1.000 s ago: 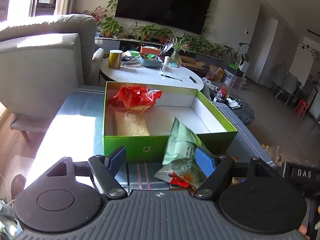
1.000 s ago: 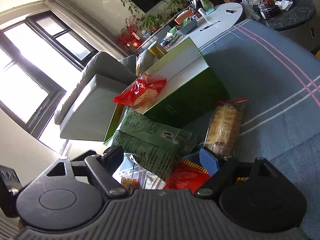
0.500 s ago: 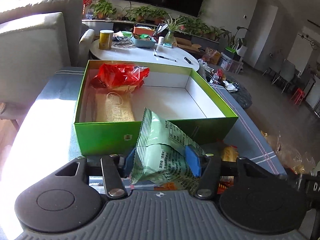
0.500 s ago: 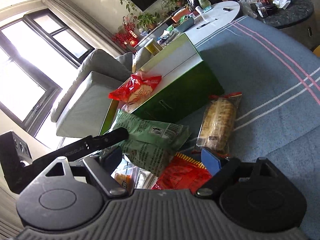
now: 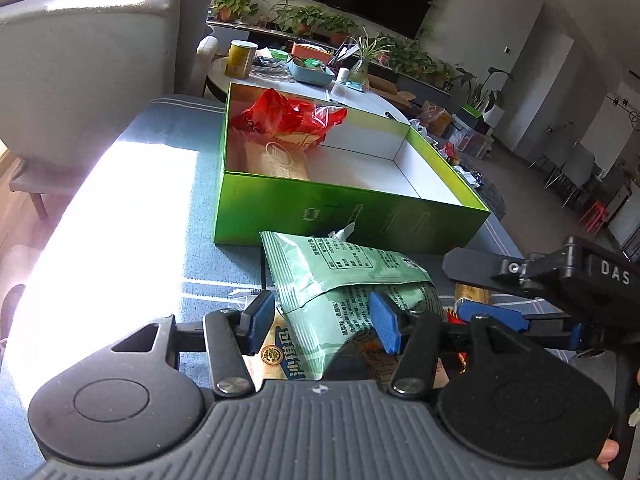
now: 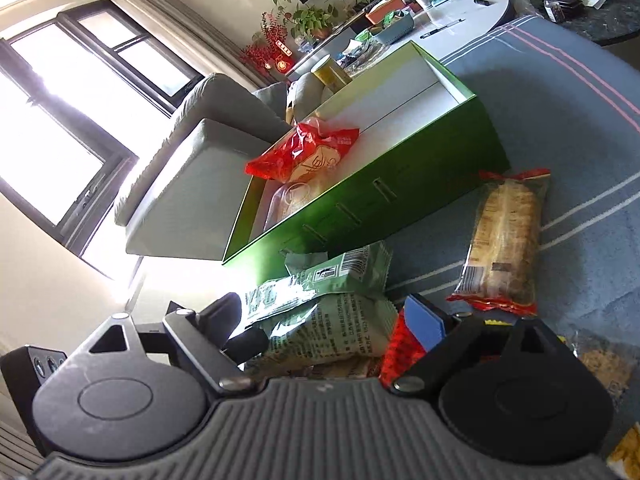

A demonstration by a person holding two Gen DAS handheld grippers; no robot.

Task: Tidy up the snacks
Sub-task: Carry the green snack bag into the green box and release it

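Note:
A pale green snack bag [image 5: 340, 280] lies on the blue striped cloth in front of the open green box [image 5: 352, 216]. My left gripper [image 5: 324, 320] straddles the bag's near end with its blue pads at both sides, not pressed in. In the right wrist view the same bag [image 6: 328, 316] lies between my right gripper's fingers [image 6: 332, 320], which stand wide apart around it and a red packet [image 6: 400, 348]. The box [image 6: 400, 196] holds a red bag [image 5: 280, 116] and a clear pack of pale biscuits [image 5: 276, 158]. A long cracker pack [image 6: 504, 240] lies to the right.
A grey armchair [image 5: 80, 52] stands left of the cloth. Behind the box is a white round table [image 5: 360, 96] with a yellow can [image 5: 240, 58], a blue tray and a vase. More snack packets lie under and beside the green bag.
The left gripper has opened from its grip on the green bag, which has dropped from upright to lying flat on the cloth. The right gripper has moved closer around the bag.

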